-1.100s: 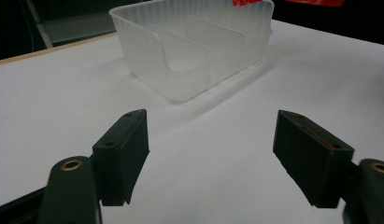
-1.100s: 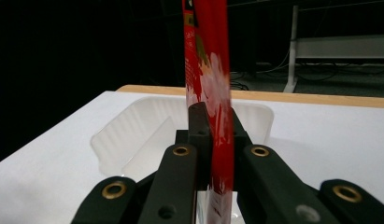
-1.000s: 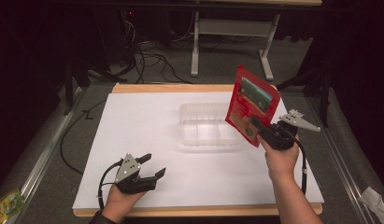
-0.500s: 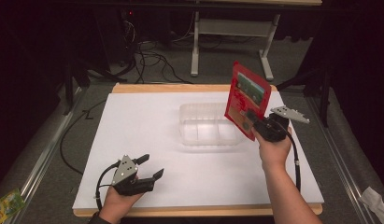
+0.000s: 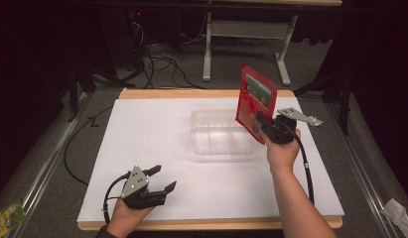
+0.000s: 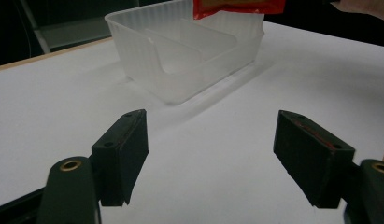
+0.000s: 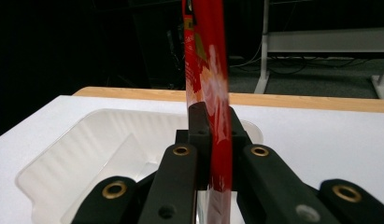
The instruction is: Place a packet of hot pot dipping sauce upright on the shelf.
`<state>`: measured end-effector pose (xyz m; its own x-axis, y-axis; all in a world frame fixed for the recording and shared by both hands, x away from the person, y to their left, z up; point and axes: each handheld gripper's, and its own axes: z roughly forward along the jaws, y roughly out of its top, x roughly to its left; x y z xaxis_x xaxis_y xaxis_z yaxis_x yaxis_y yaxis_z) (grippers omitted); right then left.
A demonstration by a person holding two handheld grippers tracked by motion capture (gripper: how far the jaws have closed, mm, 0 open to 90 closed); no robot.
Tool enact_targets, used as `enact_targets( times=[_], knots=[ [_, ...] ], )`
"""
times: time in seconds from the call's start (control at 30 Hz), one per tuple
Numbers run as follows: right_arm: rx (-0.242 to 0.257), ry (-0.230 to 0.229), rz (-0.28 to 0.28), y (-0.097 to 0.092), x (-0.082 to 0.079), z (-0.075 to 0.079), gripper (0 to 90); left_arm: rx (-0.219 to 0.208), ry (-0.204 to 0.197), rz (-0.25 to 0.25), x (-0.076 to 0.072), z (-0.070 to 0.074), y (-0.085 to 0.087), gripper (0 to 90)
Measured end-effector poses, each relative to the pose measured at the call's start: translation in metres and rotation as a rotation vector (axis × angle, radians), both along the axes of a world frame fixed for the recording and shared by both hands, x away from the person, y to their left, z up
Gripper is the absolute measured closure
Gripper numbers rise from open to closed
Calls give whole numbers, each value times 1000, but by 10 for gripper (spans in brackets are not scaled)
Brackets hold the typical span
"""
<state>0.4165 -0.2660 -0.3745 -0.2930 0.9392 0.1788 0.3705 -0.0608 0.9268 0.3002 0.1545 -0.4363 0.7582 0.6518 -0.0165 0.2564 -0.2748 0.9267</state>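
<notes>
Desk (image 5: 142, 129): white top with a wood edge showing at the far and near sides, dark floor and cables around it.

Clear plastic container (image 5: 219, 133): sits on the desk roughly centre, a bit to the right. Ribbed translucent walls, internal dividers visible in the left gripper view (image 6: 189, 51) and right gripper view (image 7: 87, 154). Nothing seen inside it.

Red packet (image 5: 255, 101): held up in the air, upright and slightly tilted, just over the container's right end. Flat pouch, red with a green/white picture panel near the top and a round mark lower down. Print too small and blurred to read; no brand legible. In the right gripper view it is seen edge-on (image 7: 213, 70), running straight up out of the jaws, with the container below and behind it. In the left gripper view its bottom edge (image 6: 236, 7) hangs above the container's far wall.

Right gripper (image 5: 261, 121): jaws pressed together, pinching the packet at its lower part. Hand just right of the container, clear of the desk surface.

Left gripper (image 5: 159, 179): near the front-left edge of the desk, well apart from the container. Jaws spread wide, nothing between them; bare white desk shows in the gap (image 6: 210, 154).

Floor, bottom-left corner: a small yellow-green packet (image 5: 7, 218) off the desk, text unreadable.
</notes>
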Motion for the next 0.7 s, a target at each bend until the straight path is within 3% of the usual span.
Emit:
enact_targets(
  times=[0.7],
  knots=[
    [-26,32,8,15,21,-17,880,-8,2,4,0,0,3,270]
  ],
)
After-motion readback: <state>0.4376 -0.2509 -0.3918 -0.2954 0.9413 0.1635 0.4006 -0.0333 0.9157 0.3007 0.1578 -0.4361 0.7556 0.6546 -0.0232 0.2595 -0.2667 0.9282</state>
